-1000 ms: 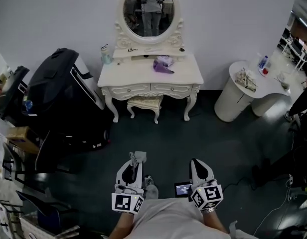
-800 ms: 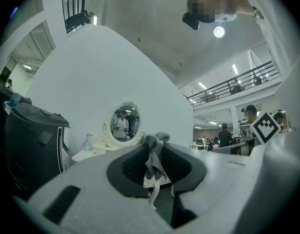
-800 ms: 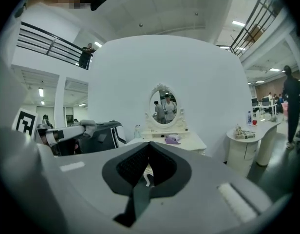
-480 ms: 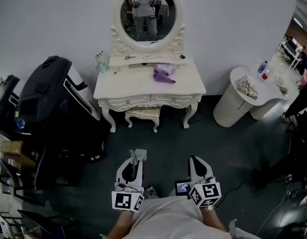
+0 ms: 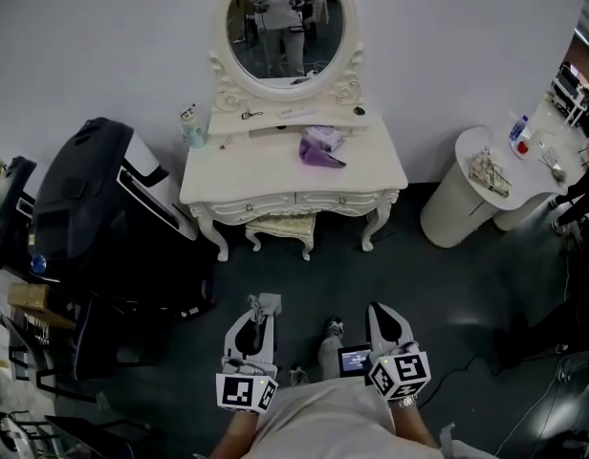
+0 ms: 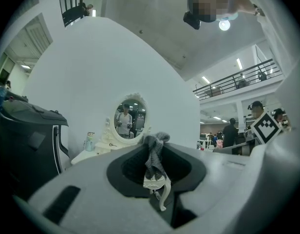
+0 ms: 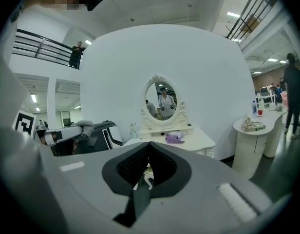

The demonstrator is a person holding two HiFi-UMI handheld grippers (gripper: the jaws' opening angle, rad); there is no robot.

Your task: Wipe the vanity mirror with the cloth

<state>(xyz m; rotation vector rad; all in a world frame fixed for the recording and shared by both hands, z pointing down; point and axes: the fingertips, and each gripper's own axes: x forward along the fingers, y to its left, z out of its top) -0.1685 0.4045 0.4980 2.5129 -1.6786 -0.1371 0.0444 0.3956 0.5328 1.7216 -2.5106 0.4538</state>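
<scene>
Nearer than a second ago: vanity (image 5: 275,175) looms larger, and a shoe (image 5: 330,338) now shows between the grippers.
Left gripper (image 5: 261,314): jaws pinched on grey cloth (image 5: 269,301).
Mirror (image 5: 285,22): well ahead, unwiped.
Right gripper (image 5: 378,312): jaws together, empty.
Risk: the thin pinch may let the cloth slip under wiping pressure.

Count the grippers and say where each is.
2. The left gripper is low in the head view, left of centre, shut on the grey cloth. The right gripper is beside it on the right, jaws together, empty. None seems hidden.
</scene>
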